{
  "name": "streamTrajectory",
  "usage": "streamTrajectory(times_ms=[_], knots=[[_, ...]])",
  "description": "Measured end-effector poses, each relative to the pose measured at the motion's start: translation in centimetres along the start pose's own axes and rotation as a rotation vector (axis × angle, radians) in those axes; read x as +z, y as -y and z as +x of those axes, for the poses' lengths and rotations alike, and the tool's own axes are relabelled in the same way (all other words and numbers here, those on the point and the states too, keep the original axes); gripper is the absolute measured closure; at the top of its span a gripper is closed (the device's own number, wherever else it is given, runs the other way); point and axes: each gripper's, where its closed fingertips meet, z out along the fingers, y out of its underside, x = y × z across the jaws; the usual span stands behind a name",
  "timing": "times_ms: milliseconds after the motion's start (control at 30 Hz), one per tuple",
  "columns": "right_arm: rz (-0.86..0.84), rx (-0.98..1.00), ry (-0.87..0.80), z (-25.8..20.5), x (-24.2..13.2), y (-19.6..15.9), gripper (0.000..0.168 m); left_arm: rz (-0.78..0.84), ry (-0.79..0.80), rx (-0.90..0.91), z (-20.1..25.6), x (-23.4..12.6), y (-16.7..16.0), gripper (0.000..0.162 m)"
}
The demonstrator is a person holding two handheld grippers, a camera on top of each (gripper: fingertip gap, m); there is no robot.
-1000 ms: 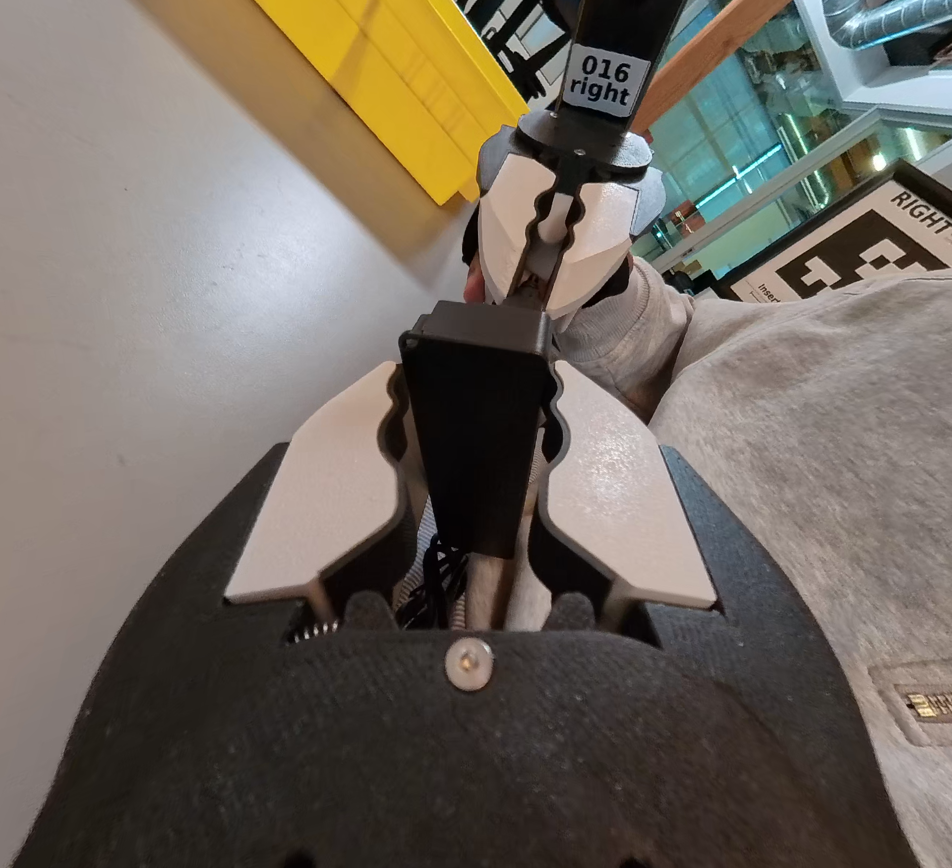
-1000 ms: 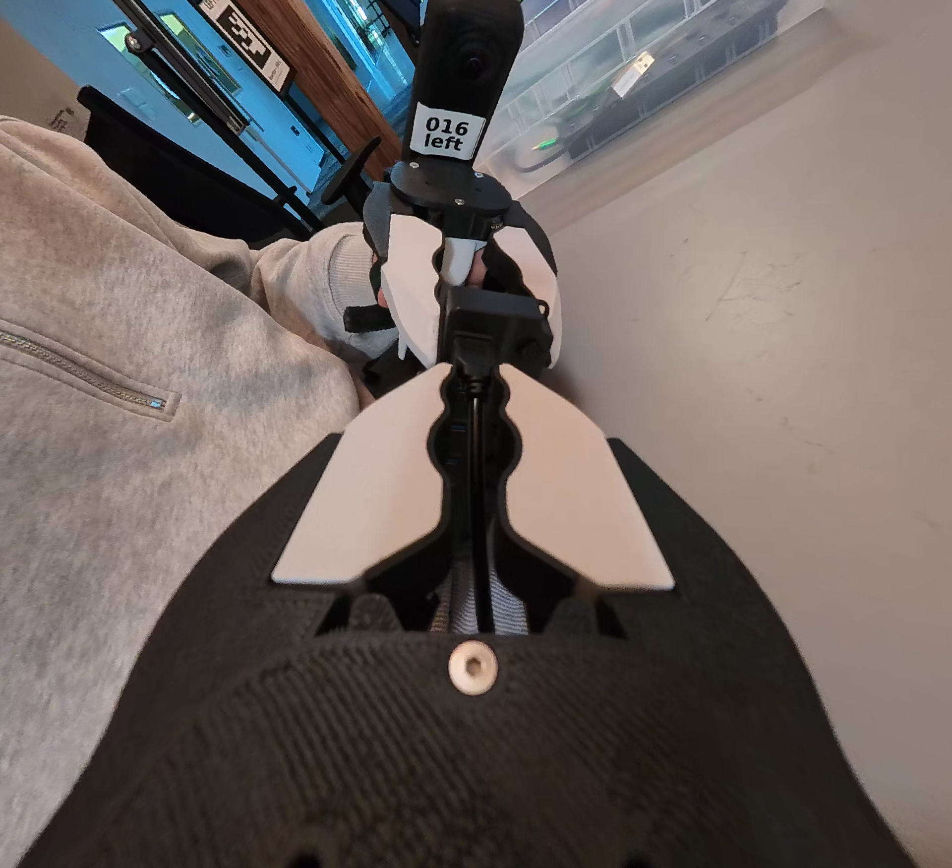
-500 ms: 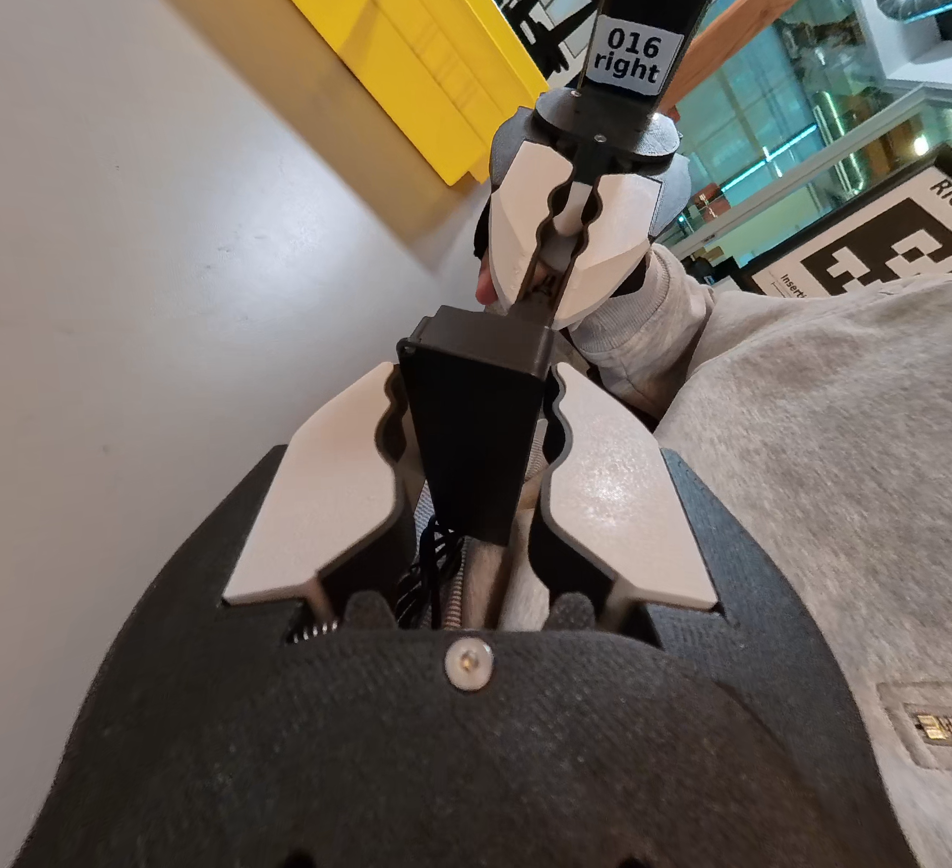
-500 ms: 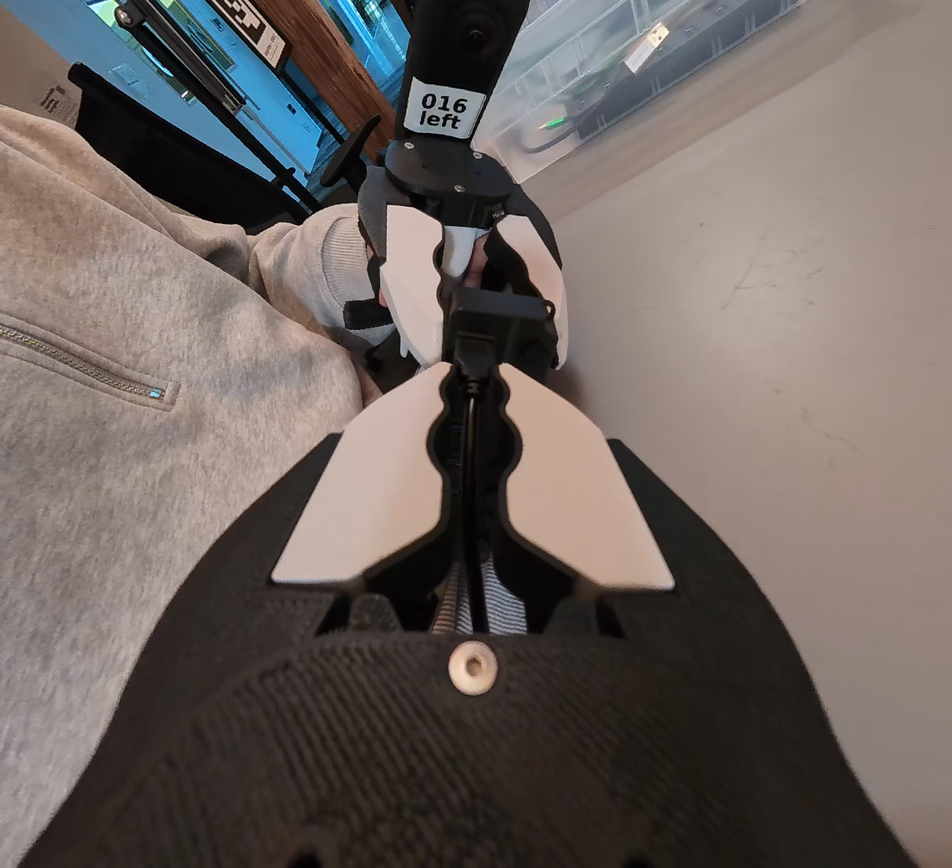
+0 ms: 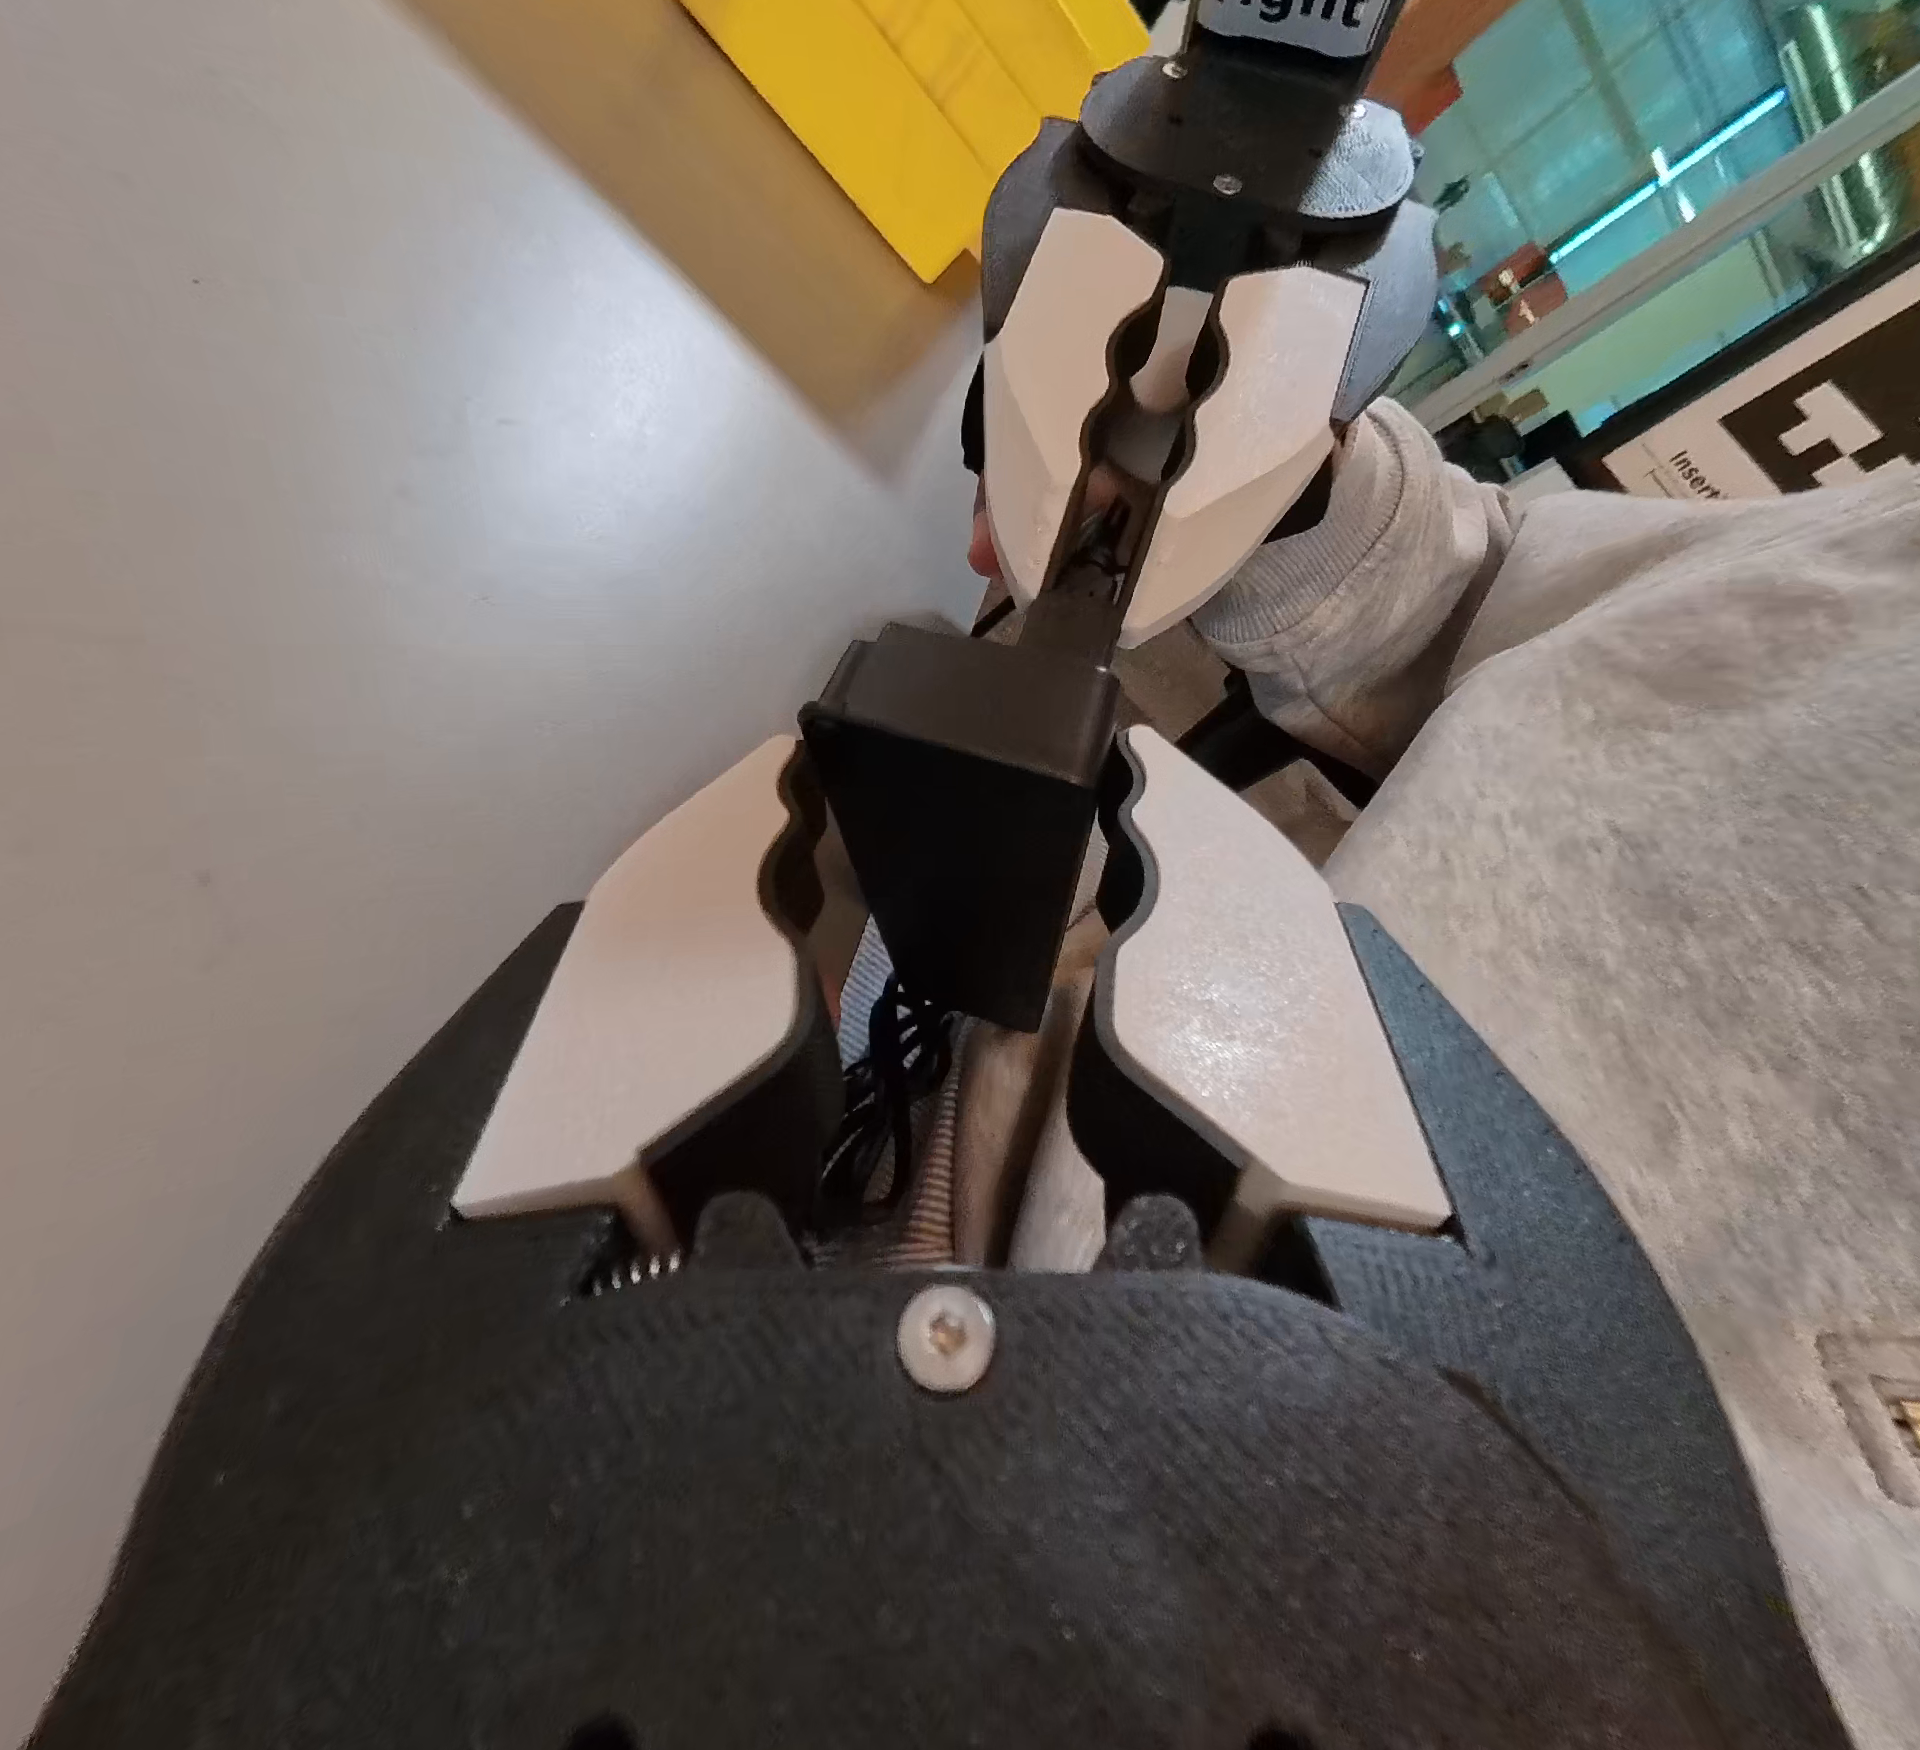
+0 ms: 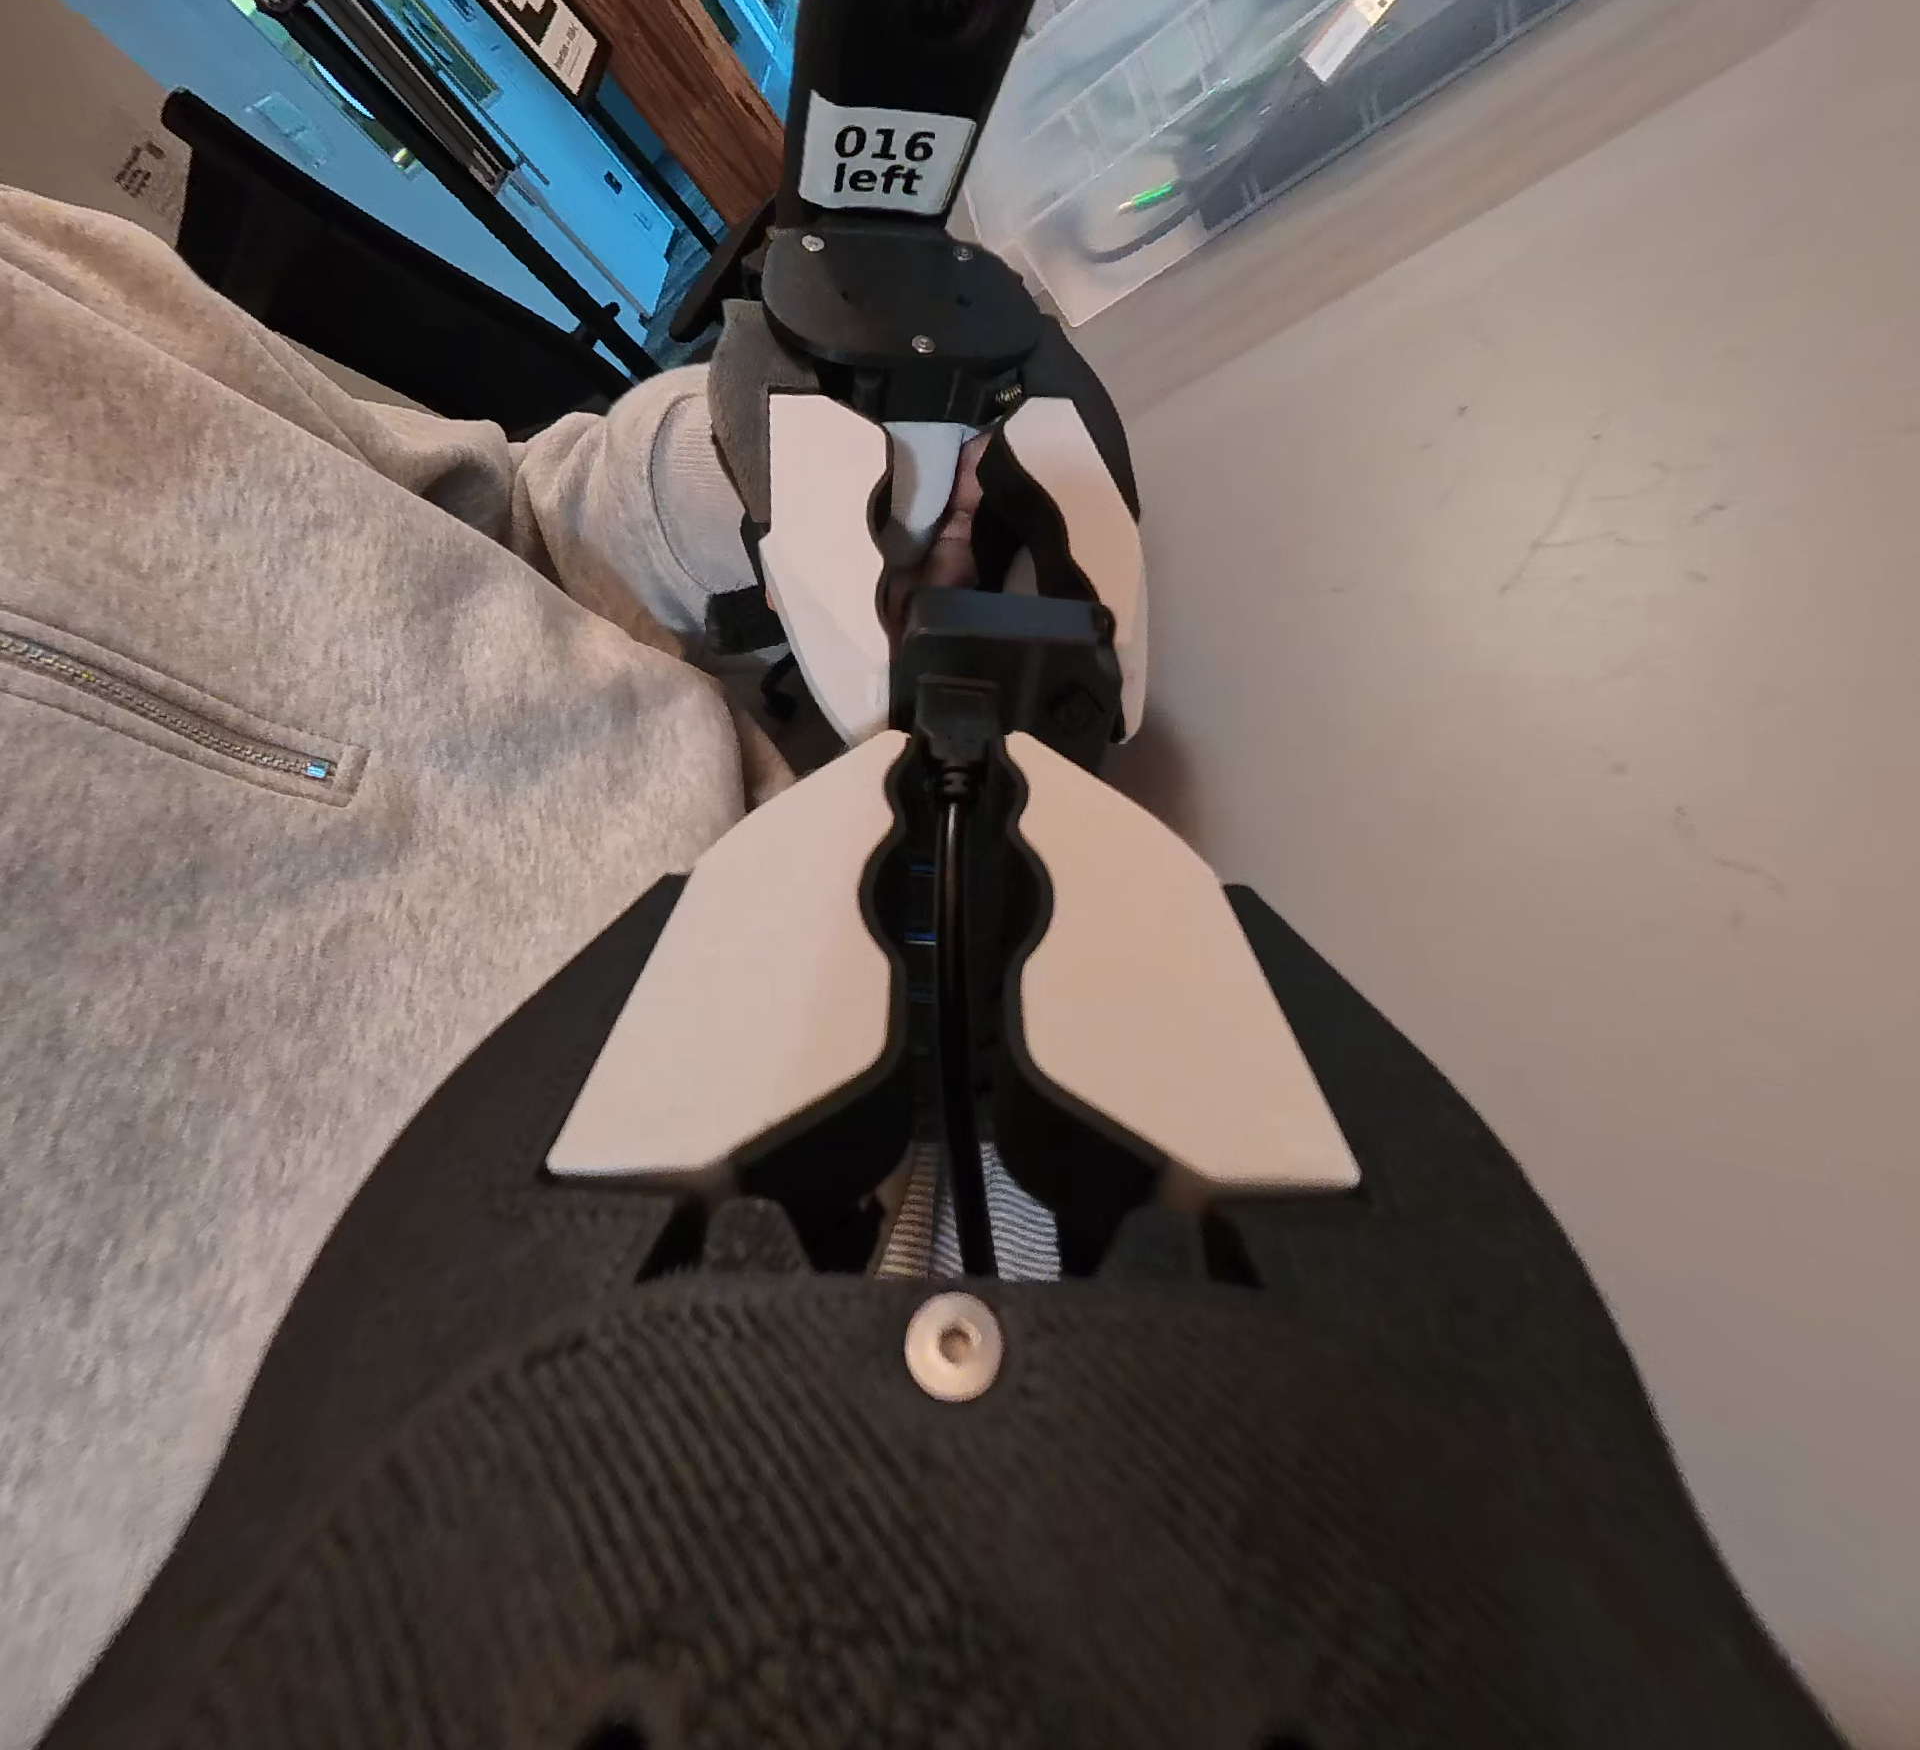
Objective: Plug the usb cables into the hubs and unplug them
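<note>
My left gripper (image 5: 956, 744) is shut on a black USB hub (image 5: 966, 869), held in the air end-on toward the other gripper. My right gripper (image 6: 954, 744) is shut on a black USB cable plug (image 6: 958, 713), whose cable (image 6: 961, 1025) runs back between the fingers. The plug sits at a port on the end face of the hub (image 6: 1039, 661). In the left wrist view the right gripper (image 5: 1081, 609) faces me, with the plug (image 5: 1075, 635) touching the hub's far end. In the right wrist view the left gripper's white fingers (image 6: 821, 557) flank the hub.
A yellow bin (image 5: 831, 38) stands on the grey table (image 5: 312, 557) behind the grippers. A clear plastic box (image 6: 1403, 90) holding cables and hubs sits at the table's far side. A person's grey sweatshirt (image 6: 312, 661) fills the side next to both grippers. Only a small space, under 4 cm, lies between the two pairs of fingers.
The right gripper with the plug has come slightly closer to the hub. Both grippers have kept their hold and tilted a little.
</note>
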Motion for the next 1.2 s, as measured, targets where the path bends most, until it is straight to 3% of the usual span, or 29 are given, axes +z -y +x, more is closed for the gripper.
streamTrajectory(times_ms=[567,733,900,1067,1200], knots=[[-0.046,-0.072,-0.049,-0.5,0.7,-0.3,0.155,-0.025,-0.003,-0.015,0.1,0.4,-1.0,0.108],[0.073,-0.033,0.001,-0.9,-0.3,1.8,0.156,0.167,-0.019,0.058,1.1,-0.2,1.8,0.106],[0.167,0.023,0.138,-2.5,-1.0,2.9,0.157,0.34,-0.232,0.079,3.7,-1.9,3.5,0.102],[0.203,0.064,0.203,-3.2,-0.5,3.0,0.158,0.348,-0.239,0.112,3.8,-2.3,3.5,0.087],[0.237,0.046,0.172,-2.9,-0.5,3.4,0.158,0.344,-0.225,0.113,3.4,-2.2,3.4,0.089]])
